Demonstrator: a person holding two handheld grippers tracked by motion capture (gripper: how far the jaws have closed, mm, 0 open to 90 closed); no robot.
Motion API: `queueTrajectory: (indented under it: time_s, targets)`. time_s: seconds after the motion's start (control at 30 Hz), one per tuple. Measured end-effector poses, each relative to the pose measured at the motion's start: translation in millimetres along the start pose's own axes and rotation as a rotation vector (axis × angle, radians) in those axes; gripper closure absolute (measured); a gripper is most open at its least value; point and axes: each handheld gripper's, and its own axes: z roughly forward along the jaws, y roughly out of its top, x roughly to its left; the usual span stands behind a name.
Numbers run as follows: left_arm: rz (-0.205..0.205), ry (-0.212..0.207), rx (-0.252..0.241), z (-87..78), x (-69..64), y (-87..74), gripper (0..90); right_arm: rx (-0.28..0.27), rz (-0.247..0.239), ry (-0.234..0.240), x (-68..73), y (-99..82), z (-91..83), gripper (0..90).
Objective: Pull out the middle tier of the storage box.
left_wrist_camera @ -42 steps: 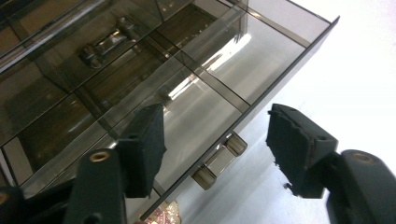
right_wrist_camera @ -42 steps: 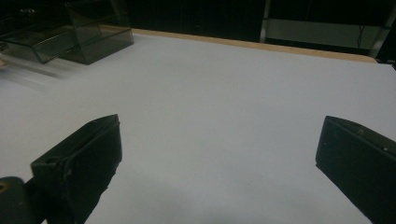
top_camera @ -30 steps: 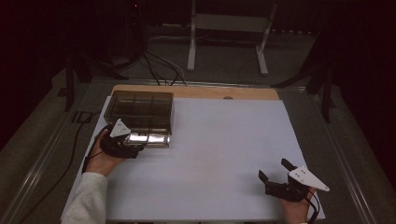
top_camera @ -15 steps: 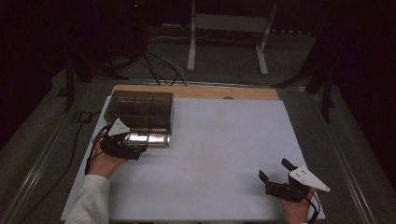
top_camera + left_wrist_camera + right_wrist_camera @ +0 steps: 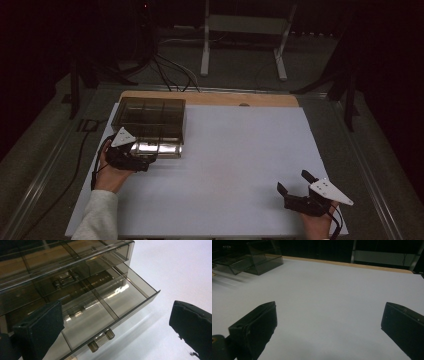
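Opening over the last moment, the left claw [image 5: 117, 325] now gapes wide around the pulled-out drawer's [image 5: 110, 312] knob [image 5: 101, 339], gripping nothing; the right claw [image 5: 327, 327] rests spread, empty, on the worktop [image 5: 240, 150].

A white table [image 5: 240, 165] is sitting in dim light; darkness is swallowing the room behind. Cables [image 5: 165, 70] are trailing across the grey floor [image 5: 240, 65] beside a metal stand [image 5: 245, 30].

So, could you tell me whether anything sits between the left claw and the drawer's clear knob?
Nothing visible does: the left claw stands open just above the smoky transparent plastic drawer's clear knob.
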Motion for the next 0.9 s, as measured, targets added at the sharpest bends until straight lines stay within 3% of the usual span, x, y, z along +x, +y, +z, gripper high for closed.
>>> queueTrajectory:
  time_s: [0.53, 0.9]
  targets:
    - [-0.017, 0.102, 0.005, -3.0, -5.6, -7.7, 0.6, 0.002, 0.003, 0.0, -0.4, -0.4, 0.6, 0.7]
    - [-0.077, 0.16, -0.03, -14.8, -1.4, -26.9, 0.6, 0.003, 0.005, -0.002, -0.7, -0.6, 1.0, 0.7]
